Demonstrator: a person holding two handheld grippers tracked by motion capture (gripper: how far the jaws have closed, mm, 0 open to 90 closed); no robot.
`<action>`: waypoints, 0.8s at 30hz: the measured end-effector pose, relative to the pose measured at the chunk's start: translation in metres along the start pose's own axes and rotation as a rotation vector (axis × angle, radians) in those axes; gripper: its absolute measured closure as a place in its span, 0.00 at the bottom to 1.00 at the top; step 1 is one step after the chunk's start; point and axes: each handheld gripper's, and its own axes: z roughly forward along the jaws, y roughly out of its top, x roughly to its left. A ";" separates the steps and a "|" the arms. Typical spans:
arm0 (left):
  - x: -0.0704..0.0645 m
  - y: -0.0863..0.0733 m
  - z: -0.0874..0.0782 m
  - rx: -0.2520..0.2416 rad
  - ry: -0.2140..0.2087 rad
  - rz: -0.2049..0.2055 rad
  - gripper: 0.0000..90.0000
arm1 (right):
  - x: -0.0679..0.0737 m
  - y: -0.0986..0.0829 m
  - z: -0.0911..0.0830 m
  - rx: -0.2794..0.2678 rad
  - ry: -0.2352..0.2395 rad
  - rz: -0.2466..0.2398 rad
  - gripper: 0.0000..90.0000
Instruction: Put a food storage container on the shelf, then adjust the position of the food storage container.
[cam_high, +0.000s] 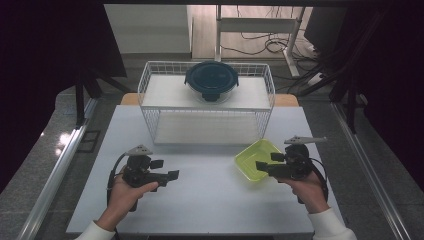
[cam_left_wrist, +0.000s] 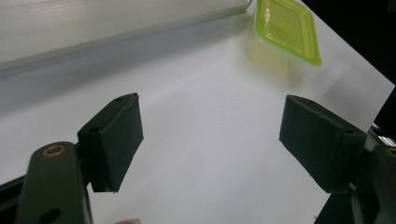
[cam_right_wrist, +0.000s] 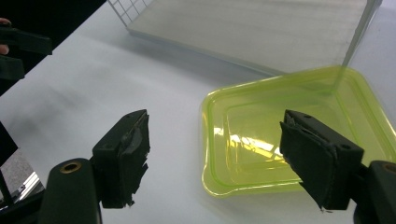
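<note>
A shallow yellow-green plastic container (cam_high: 257, 159) sits open on the white table, right of centre; it also shows in the right gripper view (cam_right_wrist: 261, 140) and, far off, in the left gripper view (cam_left_wrist: 287, 28). My right gripper (cam_high: 267, 162) stands open at the container's right edge, its jaws spread above the near rim (cam_right_wrist: 215, 158). My left gripper (cam_high: 166, 169) is open over bare table at the left, jaws wide apart with nothing between them (cam_left_wrist: 210, 140). A round dark-blue lidded container (cam_high: 211, 80) rests on top of the white wire rack (cam_high: 150, 90).
The wire rack spans the back of the table (cam_high: 210, 200), with a lower shelf (cam_high: 207, 127) under its top shelf. Metal rails run along both sides of the table. Cables lie on the floor behind.
</note>
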 end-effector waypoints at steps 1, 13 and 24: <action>0.000 0.000 0.001 0.005 -0.002 0.004 0.23 | 0.000 0.000 0.001 0.004 -0.003 0.005 0.27; 0.002 -0.003 0.005 0.018 0.010 0.002 0.23 | -0.013 0.005 0.005 0.010 -0.040 0.009 0.30; 0.012 -0.008 0.009 0.041 0.016 -0.007 0.23 | -0.030 0.012 0.009 0.025 -0.062 0.023 0.39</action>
